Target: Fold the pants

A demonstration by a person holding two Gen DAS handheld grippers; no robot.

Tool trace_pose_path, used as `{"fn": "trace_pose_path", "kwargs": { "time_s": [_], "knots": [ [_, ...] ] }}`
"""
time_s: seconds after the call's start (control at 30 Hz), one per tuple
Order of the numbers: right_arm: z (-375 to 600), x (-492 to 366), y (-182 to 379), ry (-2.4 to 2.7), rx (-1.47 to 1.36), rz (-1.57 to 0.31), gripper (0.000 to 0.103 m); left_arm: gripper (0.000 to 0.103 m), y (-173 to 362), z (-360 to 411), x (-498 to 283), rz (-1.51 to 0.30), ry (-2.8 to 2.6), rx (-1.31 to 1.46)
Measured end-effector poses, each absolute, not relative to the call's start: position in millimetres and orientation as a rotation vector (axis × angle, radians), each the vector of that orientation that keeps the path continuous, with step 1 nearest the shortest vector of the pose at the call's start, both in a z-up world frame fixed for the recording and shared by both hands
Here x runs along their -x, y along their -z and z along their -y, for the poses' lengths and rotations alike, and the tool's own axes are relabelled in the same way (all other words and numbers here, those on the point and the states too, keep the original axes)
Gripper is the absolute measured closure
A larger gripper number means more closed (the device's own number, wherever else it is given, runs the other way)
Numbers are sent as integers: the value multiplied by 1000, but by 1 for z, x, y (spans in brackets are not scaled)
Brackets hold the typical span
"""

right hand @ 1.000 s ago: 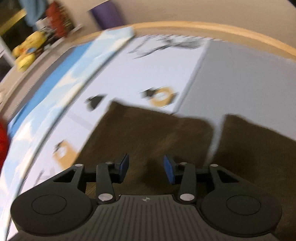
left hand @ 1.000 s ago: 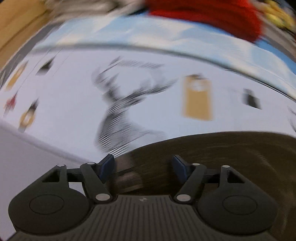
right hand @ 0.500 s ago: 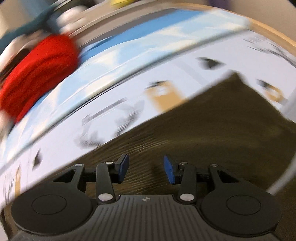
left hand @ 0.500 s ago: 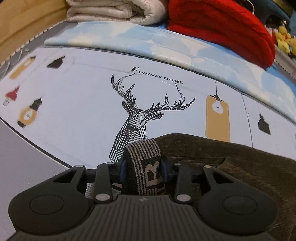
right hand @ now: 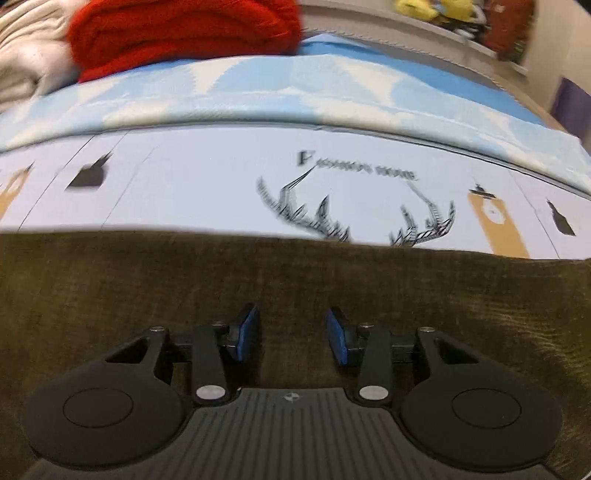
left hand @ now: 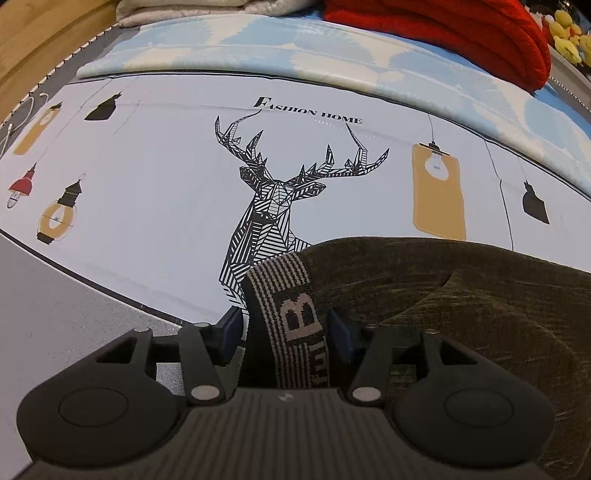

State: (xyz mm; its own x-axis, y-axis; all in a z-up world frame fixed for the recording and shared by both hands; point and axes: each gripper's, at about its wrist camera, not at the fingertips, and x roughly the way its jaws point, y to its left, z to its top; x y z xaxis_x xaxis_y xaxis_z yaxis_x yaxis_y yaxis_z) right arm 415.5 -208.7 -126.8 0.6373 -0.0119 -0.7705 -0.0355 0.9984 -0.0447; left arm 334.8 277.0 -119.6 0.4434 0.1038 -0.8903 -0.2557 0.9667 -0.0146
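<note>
The dark olive pants (left hand: pixel 461 314) lie on a white sheet printed with a deer. My left gripper (left hand: pixel 284 328) is shut on the pants' striped grey-and-black waistband (left hand: pixel 291 317), which stands up between the blue pads. In the right wrist view the pants (right hand: pixel 147 288) spread across the whole lower half. My right gripper (right hand: pixel 291 332) is open and empty just above the fabric, its blue pads (right hand: pixel 245 328) apart.
A folded red blanket (left hand: pixel 461 33) and a cream quilt (left hand: pixel 192 9) lie at the back on a light blue cover (left hand: pixel 332 59). Yellow soft toys (left hand: pixel 569 33) sit at the far right. A wooden bed edge (left hand: pixel 33 40) runs at the left.
My left gripper closed on the waistband and has since held still. My right gripper swung round from the pant legs to face the deer print, staying open.
</note>
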Motion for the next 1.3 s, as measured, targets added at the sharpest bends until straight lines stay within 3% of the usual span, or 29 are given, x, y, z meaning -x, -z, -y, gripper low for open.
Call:
{"fn": "trace_pose_path", "kwargs": {
  "time_s": [0.1,0.47,0.6,0.8,1.03,1.1,1.17,1.3],
  "knots": [
    [221,-432,130,67,43,-838,75,46,121,-277,-337,-1088,-216,164],
    [236,-455,135,135,-5,-768,75,41,118,-271,-335,-1080,-167,142],
    [251,-452,119,70,-120,-831,73,41,104,-272,-330,-1071,-157,135],
    [284,-382,49,-33,-142,-791,62,41,68,-276,-305,-1033,-156,231],
    [365,-246,-10,102,-218,-672,61,43,27,-276,-231,-1017,-118,340],
    [401,-202,-16,192,-296,-629,68,54,15,-272,-199,-986,-75,313],
    [434,-153,-14,277,-369,-582,85,98,10,-265,-168,-964,-20,272],
    [496,-61,23,453,-451,-611,87,102,22,-251,-118,-973,13,172]
  ]
}}
